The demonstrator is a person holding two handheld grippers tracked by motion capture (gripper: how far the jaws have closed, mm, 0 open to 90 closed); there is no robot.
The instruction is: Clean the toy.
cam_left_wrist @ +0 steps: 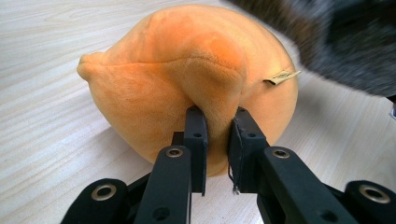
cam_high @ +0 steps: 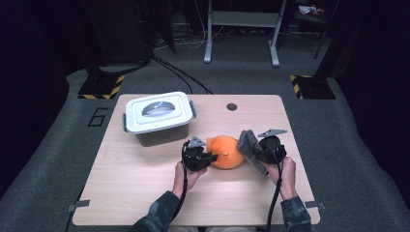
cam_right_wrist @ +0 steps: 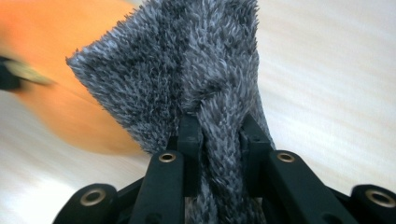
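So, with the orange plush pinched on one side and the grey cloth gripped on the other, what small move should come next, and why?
Probably bring the grey fuzzy cloth down onto the orange plush toy and wipe it. The right gripper is shut on a fold of the cloth, held right beside the toy, while the left gripper pinches a plush ridge and steadies the toy on the table.

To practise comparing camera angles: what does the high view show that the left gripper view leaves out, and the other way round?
High view alone: the lidded white container at the table's far left, the person's forearms, and the right tongs shut on the grey fuzzy cloth.

Left gripper view alone: a close look at the small tag on the orange plush toy, and the fold of plush pinched between the black jaws.

Both: the left tongs shut on the toy, the cloth, and the wooden table.
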